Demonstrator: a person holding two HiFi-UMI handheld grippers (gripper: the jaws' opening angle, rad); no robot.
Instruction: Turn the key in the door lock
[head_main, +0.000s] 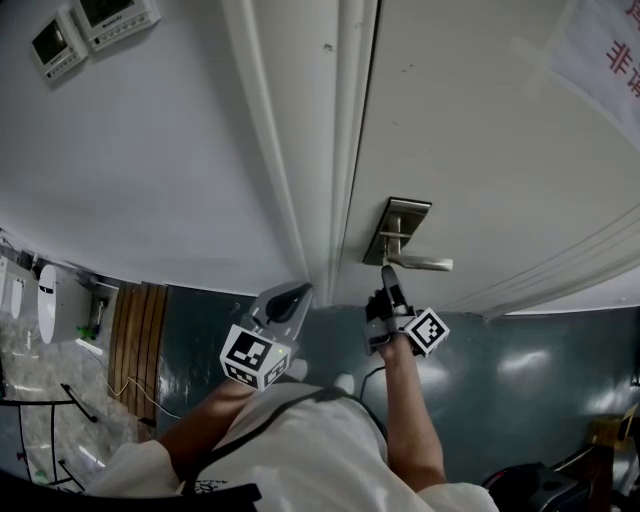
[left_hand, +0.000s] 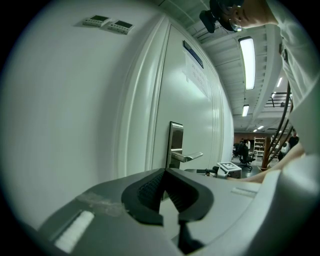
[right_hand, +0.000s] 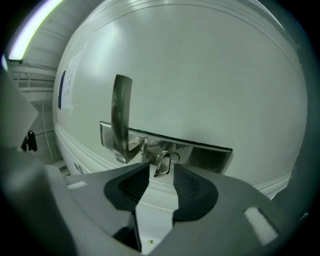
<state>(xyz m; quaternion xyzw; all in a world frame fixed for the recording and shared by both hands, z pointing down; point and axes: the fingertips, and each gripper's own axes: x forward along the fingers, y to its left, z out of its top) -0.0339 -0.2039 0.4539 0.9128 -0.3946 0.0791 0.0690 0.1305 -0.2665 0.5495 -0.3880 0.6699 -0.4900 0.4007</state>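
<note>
1. At the lock plate (right_hand: 200, 155) on the door (head_main: 480, 150), found the key (right_hand: 162, 164) sticking out of the lock, just beside the handle (right_hand: 121, 117).
2. Saw the right gripper (right_hand: 161, 169) with jaws apart, one either side of the key, not clamping it.
3. Noted the left gripper (left_hand: 165, 172) near the door frame, jaws closed together on nothing.

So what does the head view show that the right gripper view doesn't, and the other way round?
Only the head view: both grippers, with the left gripper held beside the door frame and the right gripper up at the lock, plus two wall panels. Only the right gripper view: the key in the lock, sitting between that gripper's parted jaws. Both: the door handle and its metal plate.
</note>
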